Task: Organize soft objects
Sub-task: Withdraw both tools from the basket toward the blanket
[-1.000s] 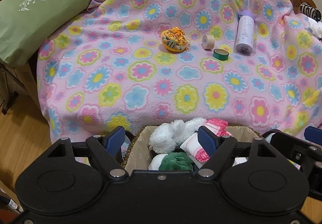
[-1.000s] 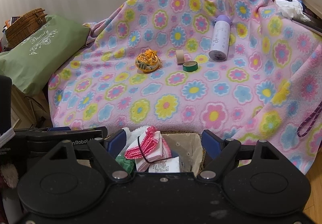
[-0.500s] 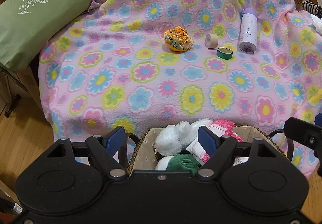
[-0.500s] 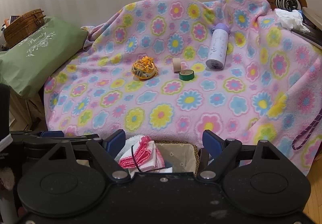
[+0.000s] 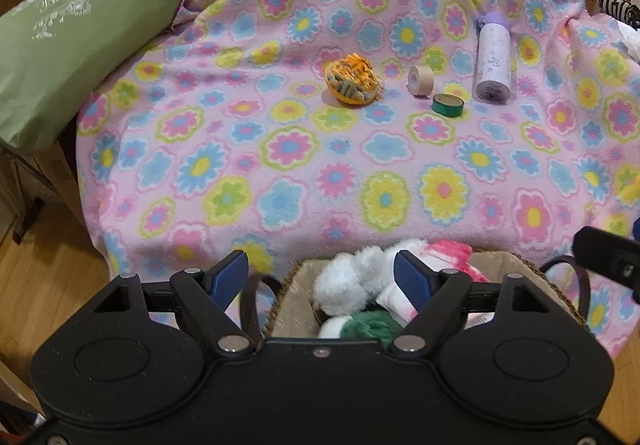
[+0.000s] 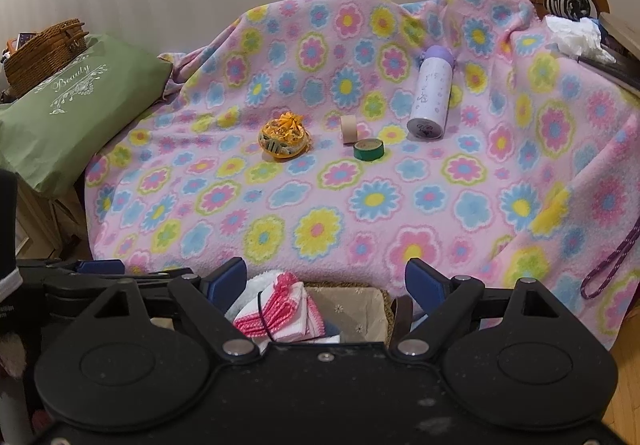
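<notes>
My left gripper [image 5: 320, 277] is matte black plastic: two broad rounded lobes with raised oval discs, angular linkage arms with triangular cut-outs, silver pivot screws, and ribbed dark-blue pads [image 5: 230, 275] on the fingers. My right gripper [image 6: 326, 281] matches it, dustier, with smooth blue pads [image 6: 424, 281].

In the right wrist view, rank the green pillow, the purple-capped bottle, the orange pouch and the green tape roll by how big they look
1. green pillow
2. purple-capped bottle
3. orange pouch
4. green tape roll
The pillow sits about as far away, so its rank holds.
</notes>
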Action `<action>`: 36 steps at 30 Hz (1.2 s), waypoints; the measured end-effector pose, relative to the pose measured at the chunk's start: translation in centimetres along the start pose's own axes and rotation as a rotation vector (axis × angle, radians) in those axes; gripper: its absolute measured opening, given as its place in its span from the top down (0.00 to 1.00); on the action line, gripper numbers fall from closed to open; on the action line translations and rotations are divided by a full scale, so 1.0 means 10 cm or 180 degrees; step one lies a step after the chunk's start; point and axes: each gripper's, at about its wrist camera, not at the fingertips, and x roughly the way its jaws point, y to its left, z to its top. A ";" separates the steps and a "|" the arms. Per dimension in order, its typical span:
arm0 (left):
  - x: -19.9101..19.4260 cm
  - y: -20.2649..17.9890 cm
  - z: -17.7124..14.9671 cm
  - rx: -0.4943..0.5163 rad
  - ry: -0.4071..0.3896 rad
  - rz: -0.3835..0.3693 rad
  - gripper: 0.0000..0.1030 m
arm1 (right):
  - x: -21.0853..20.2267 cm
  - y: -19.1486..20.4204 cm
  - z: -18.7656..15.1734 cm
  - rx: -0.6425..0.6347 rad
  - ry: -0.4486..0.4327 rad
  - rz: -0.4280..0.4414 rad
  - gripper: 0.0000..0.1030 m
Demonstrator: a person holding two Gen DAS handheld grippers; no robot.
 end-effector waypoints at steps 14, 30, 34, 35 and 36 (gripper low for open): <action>0.25 0.33 0.46 0.0043 -0.0278 0.0220 0.16 | 0.37 -0.18 0.39 -0.0118 -0.0164 -0.0132 0.10; 0.84 0.41 0.41 0.0338 -0.0005 0.0443 0.16 | 1.17 -0.35 0.51 -0.0475 -0.0129 -0.0656 0.10; 0.94 0.33 0.34 0.0474 0.0143 0.0446 0.16 | 1.28 -0.33 0.46 -0.0492 0.0010 -0.0610 0.10; 0.95 0.31 0.34 0.0493 0.0143 0.0511 0.16 | 1.30 -0.33 0.44 -0.0478 0.0045 -0.0586 0.10; 0.97 0.32 0.35 0.0467 0.0183 0.0613 0.16 | 1.32 -0.32 0.43 -0.0462 0.0078 -0.0563 0.10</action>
